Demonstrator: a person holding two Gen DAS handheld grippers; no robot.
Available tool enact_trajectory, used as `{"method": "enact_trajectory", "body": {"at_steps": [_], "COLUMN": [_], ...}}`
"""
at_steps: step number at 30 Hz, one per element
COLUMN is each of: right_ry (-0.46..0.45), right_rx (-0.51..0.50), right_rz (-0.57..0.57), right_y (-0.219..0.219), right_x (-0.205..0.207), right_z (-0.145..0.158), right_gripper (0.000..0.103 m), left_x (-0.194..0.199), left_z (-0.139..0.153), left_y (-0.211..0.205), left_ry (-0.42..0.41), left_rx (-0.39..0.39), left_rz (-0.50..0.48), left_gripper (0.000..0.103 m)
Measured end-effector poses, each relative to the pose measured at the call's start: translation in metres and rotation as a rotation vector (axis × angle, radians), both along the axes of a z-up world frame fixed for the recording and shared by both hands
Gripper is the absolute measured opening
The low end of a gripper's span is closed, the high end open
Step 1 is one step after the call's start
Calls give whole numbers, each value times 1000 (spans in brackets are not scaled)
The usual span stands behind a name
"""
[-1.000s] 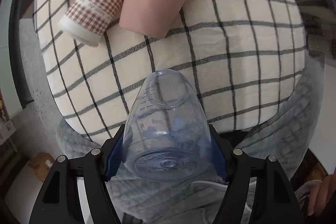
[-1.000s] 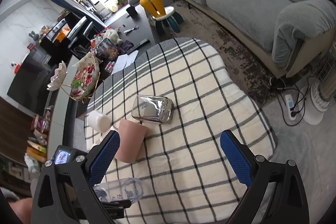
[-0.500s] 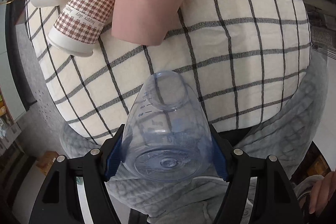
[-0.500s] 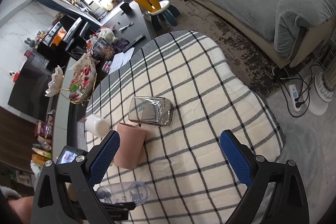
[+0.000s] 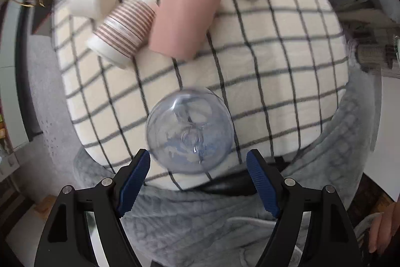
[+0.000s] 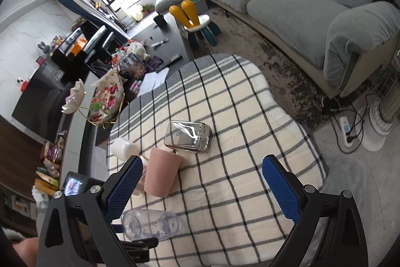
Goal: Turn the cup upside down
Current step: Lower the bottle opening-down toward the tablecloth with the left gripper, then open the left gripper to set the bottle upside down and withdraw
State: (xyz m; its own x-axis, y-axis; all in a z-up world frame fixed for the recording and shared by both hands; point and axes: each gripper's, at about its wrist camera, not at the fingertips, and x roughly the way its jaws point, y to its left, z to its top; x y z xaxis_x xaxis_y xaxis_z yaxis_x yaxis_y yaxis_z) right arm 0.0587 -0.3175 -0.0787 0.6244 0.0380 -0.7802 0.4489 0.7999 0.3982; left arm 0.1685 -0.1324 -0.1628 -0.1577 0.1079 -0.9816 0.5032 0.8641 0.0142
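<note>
The clear blue-tinted plastic cup sits on the checked cream tablecloth near its front edge, base toward the left wrist camera, nothing visible inside. The left gripper is spread wide, pads off the cup. Behind lie a pink cup, a striped paper cup, a white cup and a shiny metal cup. The right gripper is wide apart, holding nothing.

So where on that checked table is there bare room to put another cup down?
The right half of the checked cloth is bare, beyond the shiny metal cup and pink cup. The left edge is crowded: white cup, patterned paper cup, clear cup.
</note>
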Motion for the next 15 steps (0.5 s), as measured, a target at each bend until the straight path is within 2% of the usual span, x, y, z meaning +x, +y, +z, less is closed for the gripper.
{"method": "enact_trajectory", "body": {"at_steps": [3, 9, 13, 15], "right_ry": [-49, -135, -179, -185], "right_rx": [-65, -240, -355, -388], "right_rz": [15, 66, 125, 154], "right_y": [10, 42, 69, 80], "right_x": [-15, -44, -63, -70], "right_z": [17, 34, 34, 32], "right_gripper": [97, 97, 97, 97], "left_x": [-16, -67, -103, -118], "left_z": [27, 80, 95, 97], "left_y": [9, 57, 83, 92], "left_ry": [-177, -668, -881, -949], "left_rx": [-57, -148, -186, -185], "left_rz": [17, 170, 236, 256], "left_gripper": [79, 84, 90, 96]}}
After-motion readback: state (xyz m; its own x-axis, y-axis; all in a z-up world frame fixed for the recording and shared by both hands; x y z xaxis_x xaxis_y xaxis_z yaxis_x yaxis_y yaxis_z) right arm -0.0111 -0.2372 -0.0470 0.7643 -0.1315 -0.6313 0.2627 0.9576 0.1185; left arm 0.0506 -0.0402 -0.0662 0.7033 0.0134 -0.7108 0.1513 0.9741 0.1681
